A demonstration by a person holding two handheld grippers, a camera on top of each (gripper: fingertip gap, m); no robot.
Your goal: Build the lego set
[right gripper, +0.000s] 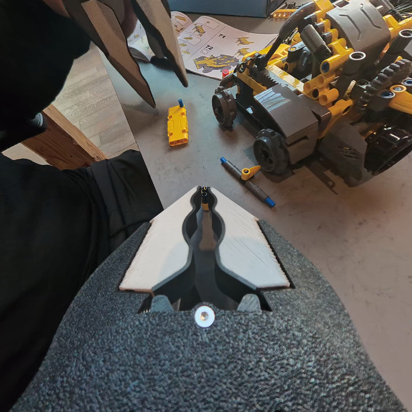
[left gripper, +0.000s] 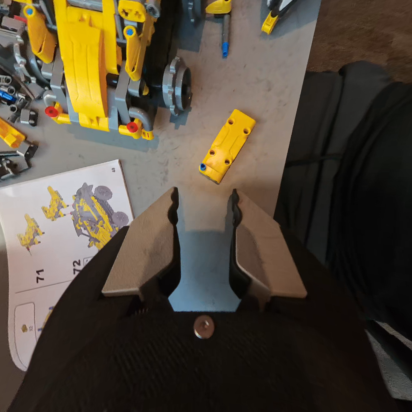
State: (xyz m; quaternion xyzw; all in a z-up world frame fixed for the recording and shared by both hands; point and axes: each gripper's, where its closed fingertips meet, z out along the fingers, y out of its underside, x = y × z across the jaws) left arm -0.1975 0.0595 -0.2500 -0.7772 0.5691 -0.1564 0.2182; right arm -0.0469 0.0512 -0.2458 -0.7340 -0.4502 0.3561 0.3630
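A yellow panel piece (left gripper: 227,146) with several round holes and a blue pin at one end lies flat on the grey table. My left gripper (left gripper: 205,194) is open and empty, hovering just short of the panel. In the right wrist view the same panel (right gripper: 177,126) lies below the left gripper (right gripper: 170,95). My right gripper (right gripper: 204,188) is shut on a small yellow and black piece (right gripper: 204,200), held above the table near its edge. A big yellow and grey tracked vehicle model (left gripper: 89,66) stands behind; it also shows in the right wrist view (right gripper: 312,100).
An open instruction booklet (left gripper: 55,223) lies left of my left gripper. A grey axle with blue ends and a yellow connector (right gripper: 247,180) lies by the model's wheels. Loose parts (left gripper: 15,124) sit at far left. The table edge (left gripper: 296,133) runs close on the right, by a person's dark clothing. Left tips to right tips: about 15 centimeters.
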